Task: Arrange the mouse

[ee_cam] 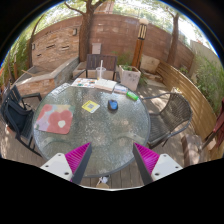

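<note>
A dark blue mouse lies on the round glass table, past the table's middle and well beyond my fingers. A red mouse mat lies on the table to the left of it. My gripper is open and empty, its two pink pads spread wide above the table's near edge. Nothing stands between the fingers.
A yellow card and a white paper lie near the mouse; a green thing sits to its right. Black chairs stand round the table on a wooden deck. A grey bin stands behind.
</note>
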The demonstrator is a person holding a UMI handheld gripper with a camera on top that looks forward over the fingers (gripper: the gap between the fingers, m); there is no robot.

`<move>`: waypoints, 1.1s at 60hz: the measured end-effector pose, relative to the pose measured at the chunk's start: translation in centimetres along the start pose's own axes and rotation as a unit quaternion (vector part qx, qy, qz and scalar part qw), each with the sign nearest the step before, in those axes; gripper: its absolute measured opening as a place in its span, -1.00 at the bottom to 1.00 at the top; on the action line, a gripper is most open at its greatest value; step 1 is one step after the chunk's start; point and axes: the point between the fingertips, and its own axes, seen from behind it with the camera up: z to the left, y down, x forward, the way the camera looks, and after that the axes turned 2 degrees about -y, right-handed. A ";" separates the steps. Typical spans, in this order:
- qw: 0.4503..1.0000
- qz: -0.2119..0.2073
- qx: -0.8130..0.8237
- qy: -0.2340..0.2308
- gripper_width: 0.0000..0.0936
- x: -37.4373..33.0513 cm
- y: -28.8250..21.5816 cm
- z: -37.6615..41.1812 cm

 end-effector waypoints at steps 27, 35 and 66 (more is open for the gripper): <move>0.996 -0.055 0.011 -0.068 0.79 30.6 -12.5 -1.6; 0.995 -0.051 0.006 -0.080 0.61 35.2 -13.8 -1.0; 0.996 -0.079 0.037 -0.023 -0.27 32.8 -17.2 -2.5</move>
